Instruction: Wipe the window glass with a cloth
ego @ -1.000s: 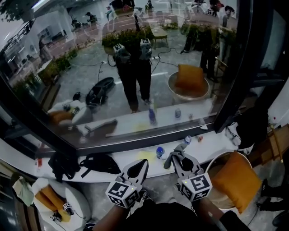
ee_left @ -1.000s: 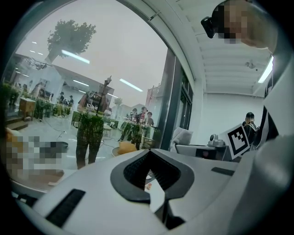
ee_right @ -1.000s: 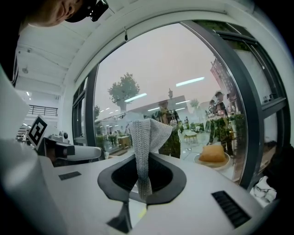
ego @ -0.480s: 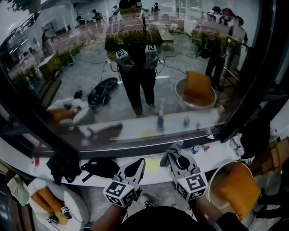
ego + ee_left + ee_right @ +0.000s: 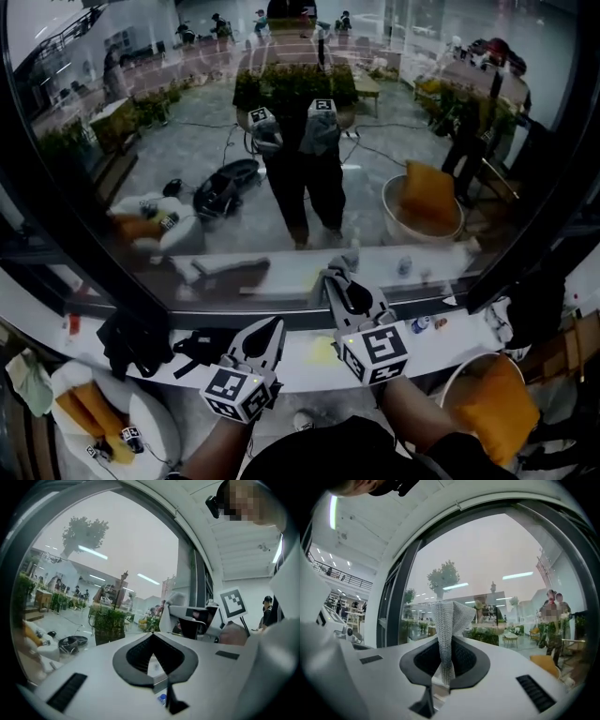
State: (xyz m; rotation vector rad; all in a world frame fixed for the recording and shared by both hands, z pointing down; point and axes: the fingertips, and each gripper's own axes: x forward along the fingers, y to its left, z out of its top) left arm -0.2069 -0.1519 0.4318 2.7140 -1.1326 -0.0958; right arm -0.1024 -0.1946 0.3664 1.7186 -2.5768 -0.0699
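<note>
The window glass (image 5: 187, 141) fills the upper head view and mirrors a person holding both grippers. My right gripper (image 5: 342, 286) is raised in front of the pane's lower edge and is shut on a grey mesh cloth (image 5: 334, 273). In the right gripper view the cloth (image 5: 447, 620) stands up in a fold from between the jaws of that gripper (image 5: 446, 641), with the glass close ahead. My left gripper (image 5: 272, 325) hangs lower and to the left, shut with nothing in it. Its jaw tips (image 5: 153, 635) meet in the left gripper view.
A dark frame (image 5: 94, 272) runs under the pane, and a dark mullion (image 5: 534, 216) stands at the right. Below lies a white ledge (image 5: 309, 361) with a black bag (image 5: 141, 342) and a small can (image 5: 419, 324). An orange cushion (image 5: 487, 408) sits in a tub at lower right.
My right gripper has risen with the cloth from over the ledge up to the pane's lower edge. The left gripper has stayed low. The head view has tilted upward.
</note>
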